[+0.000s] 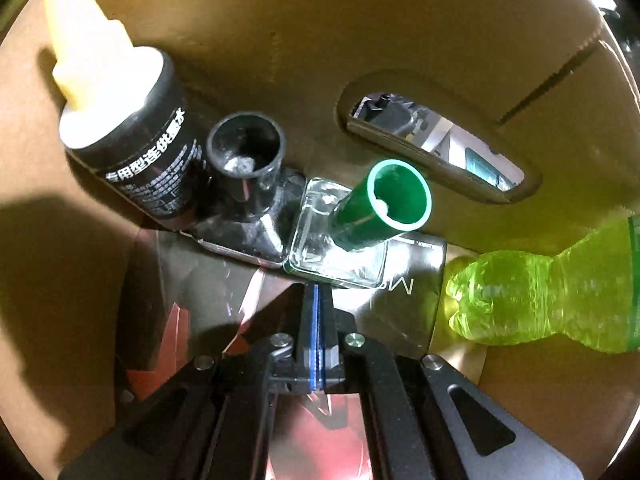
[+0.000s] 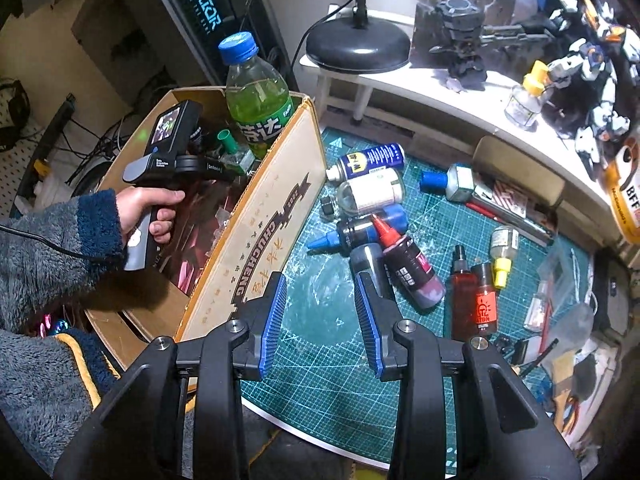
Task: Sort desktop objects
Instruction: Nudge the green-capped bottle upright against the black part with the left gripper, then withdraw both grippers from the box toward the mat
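In the left wrist view my left gripper [image 1: 317, 294] is shut with nothing between its pads, inside a cardboard box [image 1: 260, 20]. Just beyond its tips stand a clear glass bottle with a green cap [image 1: 384, 204], a black-capped glass bottle [image 1: 248, 172] and a black ink bottle with a white nozzle [image 1: 136, 136]. A green soda bottle [image 1: 540, 296] leans at the right. In the right wrist view my right gripper [image 2: 321, 284] hovers open over the green cutting mat [image 2: 320, 360], nothing between its fingers. Ahead of it lie a red-nozzled ink bottle [image 2: 412, 268] and a blue-nozzled ink bottle [image 2: 352, 232].
The box [image 2: 256, 240] stands left of the mat; a hand [image 2: 148, 208] holds the left gripper in it. Further on the mat lie a WD-40 can [image 2: 368, 160], a clear jar [image 2: 372, 192], a glue tube [image 2: 460, 184] and red bottles [image 2: 472, 296]. A white shelf [image 2: 440, 96] runs behind.
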`<action>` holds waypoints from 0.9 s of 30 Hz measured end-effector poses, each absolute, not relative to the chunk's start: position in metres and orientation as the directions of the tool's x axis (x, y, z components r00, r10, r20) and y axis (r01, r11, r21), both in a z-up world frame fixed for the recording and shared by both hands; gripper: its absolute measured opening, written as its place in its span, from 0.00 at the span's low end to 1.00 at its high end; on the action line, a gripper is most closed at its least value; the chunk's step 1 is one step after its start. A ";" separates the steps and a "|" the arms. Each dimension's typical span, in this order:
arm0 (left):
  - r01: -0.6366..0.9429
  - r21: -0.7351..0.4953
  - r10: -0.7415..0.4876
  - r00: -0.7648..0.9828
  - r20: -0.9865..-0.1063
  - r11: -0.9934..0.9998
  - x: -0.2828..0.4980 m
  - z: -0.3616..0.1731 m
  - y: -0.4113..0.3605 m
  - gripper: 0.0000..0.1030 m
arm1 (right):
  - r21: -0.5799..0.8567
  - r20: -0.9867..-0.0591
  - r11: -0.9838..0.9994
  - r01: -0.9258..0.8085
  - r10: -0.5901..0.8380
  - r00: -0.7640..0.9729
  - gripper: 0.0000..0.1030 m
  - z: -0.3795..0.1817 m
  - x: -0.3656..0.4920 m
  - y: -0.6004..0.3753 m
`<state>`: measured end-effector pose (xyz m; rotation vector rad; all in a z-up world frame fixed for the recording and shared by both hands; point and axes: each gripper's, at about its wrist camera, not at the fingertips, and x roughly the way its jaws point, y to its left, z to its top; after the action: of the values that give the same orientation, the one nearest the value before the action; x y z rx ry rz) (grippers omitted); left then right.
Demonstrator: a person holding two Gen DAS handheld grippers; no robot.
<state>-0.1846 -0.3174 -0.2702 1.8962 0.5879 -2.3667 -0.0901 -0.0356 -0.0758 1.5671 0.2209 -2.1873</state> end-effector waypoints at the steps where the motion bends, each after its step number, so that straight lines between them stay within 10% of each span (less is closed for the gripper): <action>1: 0.273 -0.262 0.197 -0.243 -0.950 -0.926 -0.184 -0.270 -0.318 0.00 | 0.116 -0.932 -0.893 0.436 -0.249 -0.263 0.33 -0.076 -0.088 -0.035; 12: 0.102 -0.382 0.363 -0.163 -0.917 -0.919 -0.095 -0.212 -0.267 0.05 | 0.122 -0.952 -0.950 0.287 -0.194 -0.236 0.35 -0.090 -0.051 0.033; 17: -0.002 -0.355 0.335 -0.342 -0.878 -0.935 -0.056 -0.130 -0.239 0.65 | 0.146 -0.952 -0.966 0.214 -0.196 -0.236 0.40 -0.097 -0.037 0.088; 27: 0.024 -0.368 0.331 -0.384 -0.862 -0.930 -0.034 -0.088 -0.156 0.84 | 0.225 -0.931 -0.936 0.270 -0.289 -0.225 0.46 -0.118 -0.032 0.177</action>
<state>-0.0341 -0.1557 -0.0883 1.8300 0.5429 -2.7287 -0.0321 0.1772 -0.1183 1.6869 -0.0223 -2.2131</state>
